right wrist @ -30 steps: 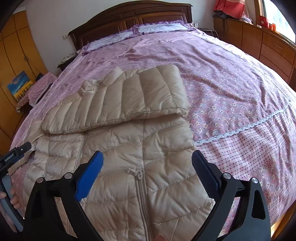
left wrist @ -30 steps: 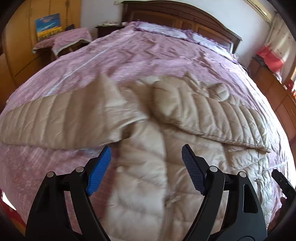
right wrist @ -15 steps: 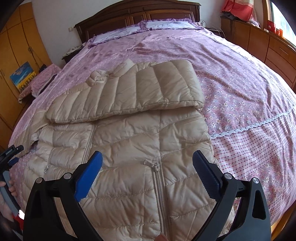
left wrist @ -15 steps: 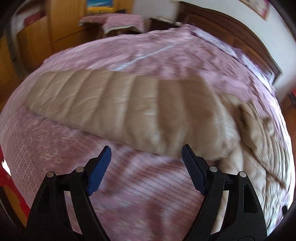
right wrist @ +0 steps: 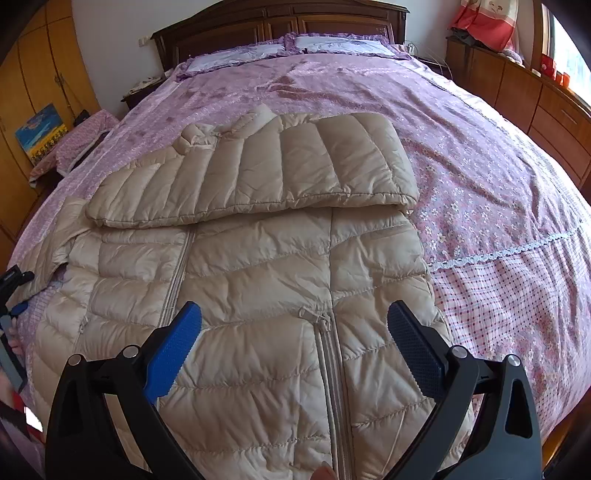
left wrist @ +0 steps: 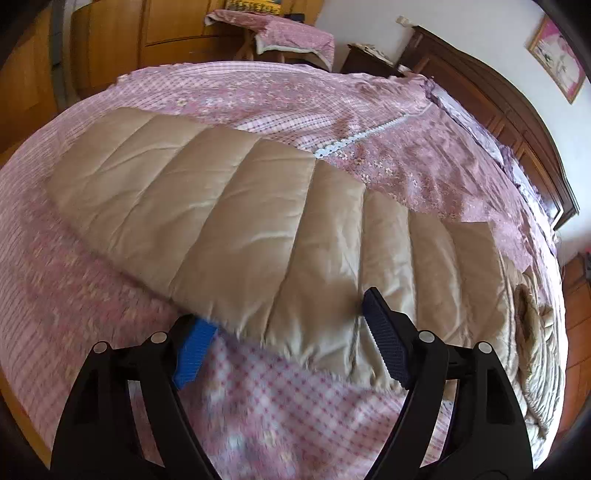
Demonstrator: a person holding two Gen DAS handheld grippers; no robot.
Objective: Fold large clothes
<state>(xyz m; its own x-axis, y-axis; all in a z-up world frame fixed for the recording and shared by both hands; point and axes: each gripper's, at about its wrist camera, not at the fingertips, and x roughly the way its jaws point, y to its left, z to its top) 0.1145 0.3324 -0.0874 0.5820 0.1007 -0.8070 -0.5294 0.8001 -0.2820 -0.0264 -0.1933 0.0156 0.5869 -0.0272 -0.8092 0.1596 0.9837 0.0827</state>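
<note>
A beige puffer jacket (right wrist: 258, 266) lies front up on the pink bed (right wrist: 480, 166), its zip running toward me. One sleeve (right wrist: 295, 166) is folded across the chest. The other sleeve (left wrist: 221, 221) lies stretched out flat over the bedspread (left wrist: 92, 295). My left gripper (left wrist: 288, 350) is low at that sleeve's near edge, jaws opening. The edge lies between the pads without being pressed, and it covers the tip of the left pad. My right gripper (right wrist: 295, 343) hovers open over the jacket's lower front, astride the zip pull (right wrist: 314, 314), with nothing held.
A dark wooden headboard (right wrist: 280, 26) and pillows (right wrist: 332, 40) are at the far end of the bed. Wooden cabinets (right wrist: 535, 96) run along the right. A wardrobe (left wrist: 110, 48), a cloth-covered stool (left wrist: 291, 33) and a nightstand (left wrist: 365, 59) stand on the left.
My left gripper has swung left from the jacket's body to the outstretched sleeve, rolled and come down close to its edge. The right gripper has shifted slightly left over the zip.
</note>
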